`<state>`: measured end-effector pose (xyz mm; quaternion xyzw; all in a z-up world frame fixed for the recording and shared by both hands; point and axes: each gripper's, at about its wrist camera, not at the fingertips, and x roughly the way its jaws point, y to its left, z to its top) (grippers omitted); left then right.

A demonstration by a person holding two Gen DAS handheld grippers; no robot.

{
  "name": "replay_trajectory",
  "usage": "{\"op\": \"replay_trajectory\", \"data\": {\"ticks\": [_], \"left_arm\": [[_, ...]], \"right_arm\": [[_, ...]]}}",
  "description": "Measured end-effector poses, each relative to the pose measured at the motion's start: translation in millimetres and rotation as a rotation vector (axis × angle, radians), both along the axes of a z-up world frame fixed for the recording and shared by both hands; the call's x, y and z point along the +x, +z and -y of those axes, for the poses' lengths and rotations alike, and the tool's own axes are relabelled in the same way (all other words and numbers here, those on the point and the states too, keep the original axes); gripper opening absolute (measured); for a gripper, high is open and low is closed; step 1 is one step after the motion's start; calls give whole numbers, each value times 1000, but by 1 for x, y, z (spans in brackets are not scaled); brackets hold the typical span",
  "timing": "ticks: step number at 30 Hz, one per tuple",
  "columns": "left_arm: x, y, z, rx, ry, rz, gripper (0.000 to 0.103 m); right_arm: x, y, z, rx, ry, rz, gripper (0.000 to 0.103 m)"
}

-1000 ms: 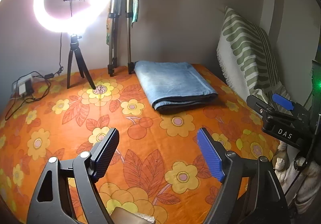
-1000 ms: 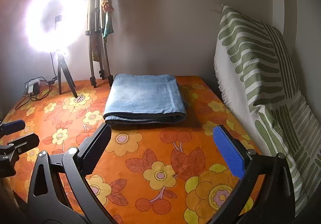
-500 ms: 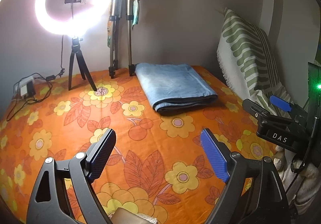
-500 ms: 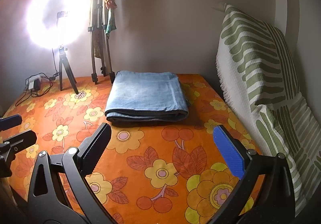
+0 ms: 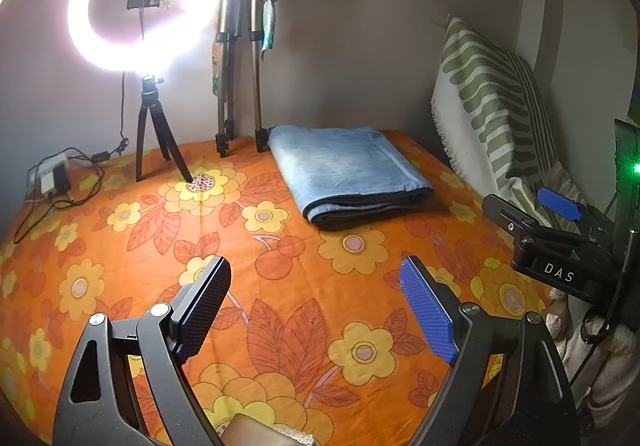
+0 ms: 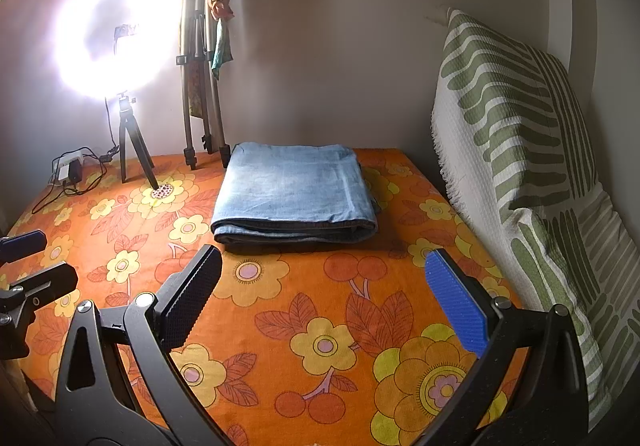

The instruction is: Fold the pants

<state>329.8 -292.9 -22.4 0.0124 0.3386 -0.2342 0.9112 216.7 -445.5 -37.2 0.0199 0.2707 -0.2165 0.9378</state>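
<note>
The left gripper (image 5: 316, 304) hovers above the cloth with its jaws spread wide and nothing between them; one finger pad is black and finely ridged, the other bright blue with the same ridged texture, both set on black angular frames. The right gripper (image 6: 326, 296) is posed alike, jaws wide apart and empty, tilted slightly down toward the surface. Each gripper shows at the edge of the other's view: the right one at the far right of the left camera, the left one at the far left of the right camera. Beneath both lies an orange cloth (image 6: 320, 306) printed with yellow flowers, red cherries and leaves, lying mostly flat. Well ahead of the jaws, near the back wall, the pants (image 5: 344, 172) (image 6: 294, 192) rest on the cloth: pale blue denim, folded into a neat thick rectangle with rounded layered edges facing the cameras. To the right leans a white pillow (image 6: 516, 150) with green stripes and a fringed edge. At the back left stands a glowing ring light (image 5: 144, 2) on a small black tripod, beside a folded metal tripod (image 5: 240, 54).
</note>
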Motion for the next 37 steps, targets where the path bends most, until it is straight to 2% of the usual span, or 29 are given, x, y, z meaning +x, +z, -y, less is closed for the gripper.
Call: {"op": "replay_trajectory", "data": {"ticks": [20,31,37], "left_arm": [[-3,1,2,5,-7,7,87],[-6,4,-4,7,1,51,87],[-6,4,-3,15,0,44,87]], "right_arm": [[-1,0,-1,-1,-1,-1,103],[0,-2,-6,-1,9,-9,103],[0,-2,-6,-3,9,-10,103]]}}
